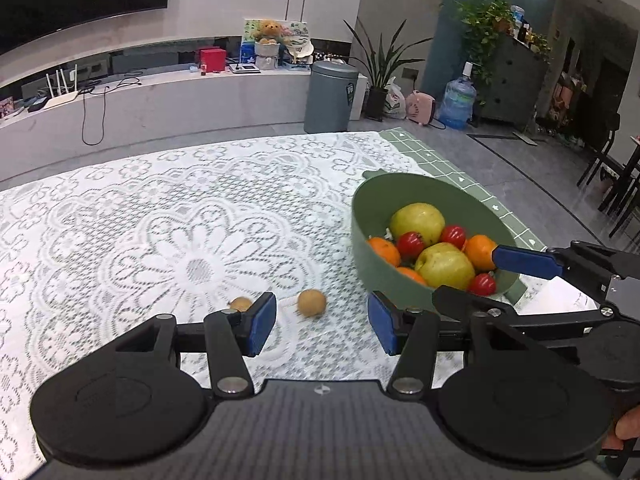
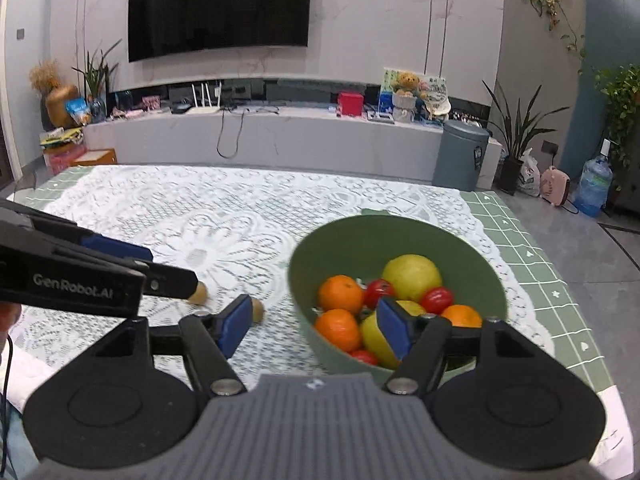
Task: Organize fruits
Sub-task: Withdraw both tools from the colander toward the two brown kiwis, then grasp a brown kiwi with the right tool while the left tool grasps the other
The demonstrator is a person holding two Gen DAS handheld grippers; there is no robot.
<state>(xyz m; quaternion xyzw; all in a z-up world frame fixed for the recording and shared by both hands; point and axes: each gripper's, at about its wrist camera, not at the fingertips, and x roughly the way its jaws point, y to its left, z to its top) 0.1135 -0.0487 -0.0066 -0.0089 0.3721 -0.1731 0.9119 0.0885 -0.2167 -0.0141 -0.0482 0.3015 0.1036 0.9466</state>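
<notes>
A green bowl (image 1: 378,200) (image 2: 400,226) stands on the lace tablecloth, right of centre, and holds yellow-green apples (image 1: 418,222), oranges (image 1: 384,250) and small red fruits (image 1: 410,244). Two small brown fruits lie on the cloth left of it. One brown fruit (image 1: 312,303) (image 2: 258,309) sits just beyond the gap of my left gripper (image 1: 322,324), which is open and empty. The other brown fruit (image 1: 241,303) (image 2: 199,293) is half hidden behind a finger. My right gripper (image 2: 315,327) hangs open and empty over the bowl's near left rim.
The white lace cloth (image 2: 224,216) lies over a green grid cloth (image 2: 532,248) that reaches the table's right edge. White paper (image 1: 560,300) lies near the bowl's right side. Beyond the table are a grey bin (image 2: 460,156), a TV bench and plants.
</notes>
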